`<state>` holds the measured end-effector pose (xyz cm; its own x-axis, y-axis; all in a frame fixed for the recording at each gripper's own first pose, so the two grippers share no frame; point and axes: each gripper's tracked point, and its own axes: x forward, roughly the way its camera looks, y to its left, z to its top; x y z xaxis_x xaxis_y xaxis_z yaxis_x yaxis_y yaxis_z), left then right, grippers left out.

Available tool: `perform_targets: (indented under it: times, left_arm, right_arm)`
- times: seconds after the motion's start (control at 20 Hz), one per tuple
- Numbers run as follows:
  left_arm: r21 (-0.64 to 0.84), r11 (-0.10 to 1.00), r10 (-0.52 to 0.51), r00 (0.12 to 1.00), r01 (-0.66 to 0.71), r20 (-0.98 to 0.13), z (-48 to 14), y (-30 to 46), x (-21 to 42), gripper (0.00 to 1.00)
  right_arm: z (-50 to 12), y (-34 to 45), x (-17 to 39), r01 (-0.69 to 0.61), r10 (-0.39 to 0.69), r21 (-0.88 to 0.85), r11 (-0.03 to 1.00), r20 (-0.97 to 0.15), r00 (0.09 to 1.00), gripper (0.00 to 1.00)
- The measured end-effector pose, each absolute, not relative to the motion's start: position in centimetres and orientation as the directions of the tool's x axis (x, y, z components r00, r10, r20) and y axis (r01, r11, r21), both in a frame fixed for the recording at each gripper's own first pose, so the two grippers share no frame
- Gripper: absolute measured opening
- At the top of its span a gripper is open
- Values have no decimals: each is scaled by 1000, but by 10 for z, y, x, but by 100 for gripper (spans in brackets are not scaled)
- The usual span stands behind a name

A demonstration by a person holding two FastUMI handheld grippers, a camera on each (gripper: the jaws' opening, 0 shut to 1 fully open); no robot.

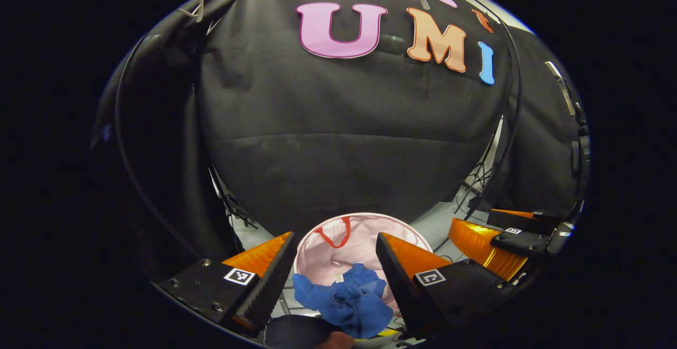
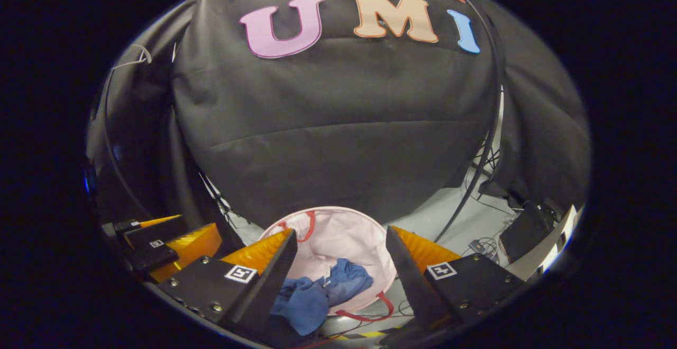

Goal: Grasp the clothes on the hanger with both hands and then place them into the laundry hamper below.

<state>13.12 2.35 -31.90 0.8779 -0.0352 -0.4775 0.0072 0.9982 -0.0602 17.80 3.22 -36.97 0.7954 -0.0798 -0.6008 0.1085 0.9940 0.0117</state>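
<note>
Blue clothes [image 1: 346, 299] in pink hamper [image 1: 365, 227], hand-held grippers apart

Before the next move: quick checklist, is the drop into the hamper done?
1. Left gripper open, nothing between fingers: ok.
2. Right gripper open, nothing between fingers: ok.
3. Blue garment inside the pink hamper: not ok, part of it drapes over the near rim.
4. Hamper upright, mouth open: ok.
5. Hanger cleared of clothes: cannot tell.
6. Cables on floor clear of both grippers: ok.
</note>
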Motion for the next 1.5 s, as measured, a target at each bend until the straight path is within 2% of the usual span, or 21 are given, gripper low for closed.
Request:
perform_targets:
  times: [0.05,0.1,0.3,0.5,0.6,0.65,0.7,0.85,0.9,0.95,1.05,1.1,1.2,1.25,1.3,1.35,1.4,1.5]
  left_arm:
    - [-61,998,-36,881,8,-471,-313,24,130,94]
    - [-63,998,-39,884,11,-466,-308,22,129,94]
    - [-66,998,-39,908,13,-417,-278,20,123,94]
    - [-54,998,-46,921,27,-387,-242,20,112,94]
    - [-41,999,-32,936,19,-351,-220,25,108,94]
    - [-39,999,-29,943,17,-331,-208,26,107,89]
    - [-41,999,-31,951,19,-308,-197,25,104,94]
    - [-44,999,-24,972,14,-235,-163,27,100,94]
    - [-47,999,-20,978,11,-207,-149,27,97,99]
    - [-48,999,-22,981,13,-193,-140,26,94,89]
    - [-49,999,-32,985,24,-170,-127,22,82,89]
    - [-49,999,-28,989,21,-148,-118,21,79,89]
    - [-48,999,-21,994,16,-104,-100,20,73,89]
    - [-51,999,-9,996,4,-84,-91,21,69,89]
    - [-49,999,13,997,-16,-70,-82,22,66,93]
    - [-43,999,30,998,-32,-56,-75,22,64,88]
    - [-39,999,33,999,-34,-43,-64,16,67,93]
    - [-38,999,15,999,-16,-37,-57,6,66,93]
  right_arm:
    - [-362,32,177,109,-80,13,994,-592,802,97]
    - [-355,32,176,103,-72,21,995,-578,813,100]
    - [-314,30,178,95,-53,54,994,-515,855,100]
    - [-268,10,174,130,-105,24,991,-451,886,100]
    - [-244,15,169,132,-97,54,990,-422,901,100]
    - [-232,17,167,127,-90,64,990,-407,909,100]
    - [-222,13,166,117,-82,68,991,-389,918,100]
    - [-189,13,151,90,-67,48,995,-363,930,100]
    - [-178,15,144,76,-54,51,996,-349,935,100]
    - [-166,16,140,60,-37,58,997,-336,941,100]
    - [-139,12,130,41,-19,70,997,-284,959,100]
    - [-129,5,124,43,-25,64,997,-260,965,96]
    - [-111,-9,115,61,-49,44,997,-224,973,100]
    - [-102,-13,110,65,-57,36,997,-206,977,96]
    - [-92,-16,107,67,-59,35,997,-180,982,100]
    - [-83,-18,104,69,-62,39,997,-152,986,96]
    - [-74,-21,100,69,-63,46,997,-121,991,100]
    - [-58,-27,94,63,-59,54,997,-70,996,100]
